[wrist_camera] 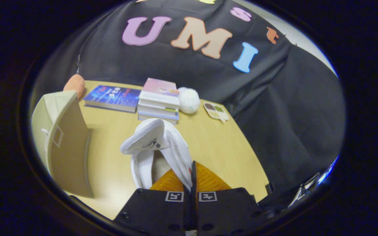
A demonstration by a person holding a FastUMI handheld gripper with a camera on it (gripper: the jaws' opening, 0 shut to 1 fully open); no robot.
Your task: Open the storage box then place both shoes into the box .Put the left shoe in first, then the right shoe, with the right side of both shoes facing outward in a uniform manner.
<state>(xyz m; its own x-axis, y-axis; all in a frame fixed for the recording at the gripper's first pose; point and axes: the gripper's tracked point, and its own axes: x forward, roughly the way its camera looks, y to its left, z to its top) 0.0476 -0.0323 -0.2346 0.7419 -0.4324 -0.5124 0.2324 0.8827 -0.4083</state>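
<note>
A white shoe (157, 147) hangs just ahead of my fingers, its tongue sticking up and its opening facing me. My gripper (191, 178) is shut on the shoe's side wall, the two fingers pressed close together with the thin white edge between them. The shoe is lifted above the wooden table (215, 144). To the left of the shoe stands the beige storage box (62, 144), its flap raised and its front panel facing the shoe. The inside of the box is hidden from here.
Beyond the shoe lie a blue book (113, 97), a stack of books (159, 105), a white fluffy ball (189, 100) and a small snack tray (216, 111). An orange plush thing (74, 84) sits behind the box. The table edge runs along the right, near the black cloth.
</note>
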